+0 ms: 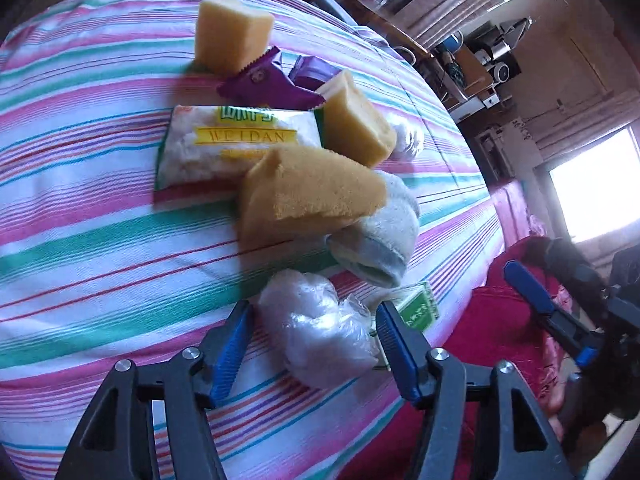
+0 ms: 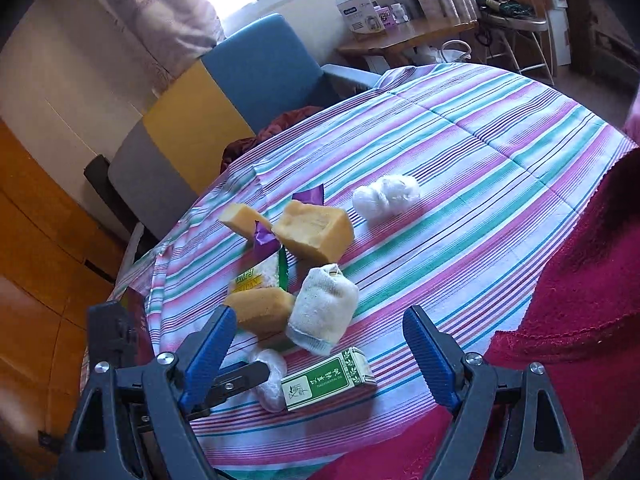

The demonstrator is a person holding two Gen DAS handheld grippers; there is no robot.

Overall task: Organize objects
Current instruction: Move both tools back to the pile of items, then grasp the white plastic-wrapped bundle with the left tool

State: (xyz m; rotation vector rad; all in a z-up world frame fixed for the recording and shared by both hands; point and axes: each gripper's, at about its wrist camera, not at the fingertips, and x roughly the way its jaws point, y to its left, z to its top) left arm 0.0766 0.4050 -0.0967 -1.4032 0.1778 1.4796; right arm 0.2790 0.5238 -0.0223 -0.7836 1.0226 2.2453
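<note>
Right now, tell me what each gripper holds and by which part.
Nothing is held. The left gripper is open, its fingers either side of the clear plastic wad without closing on it. The right gripper is open above the green box.

Surface: round table under striped cloth point(image 2: 500, 184), pink, teal, white.
Centre: three yellow sponges point(image 1: 312, 196), snack packet point(image 1: 224, 144), purple wrappers point(image 1: 264, 80), rolled sock point(image 2: 324, 312).
Near edge: green box point(image 2: 328, 380), plastic wad point(image 1: 320, 336).
Apart: white wad point(image 2: 386, 196).
</note>
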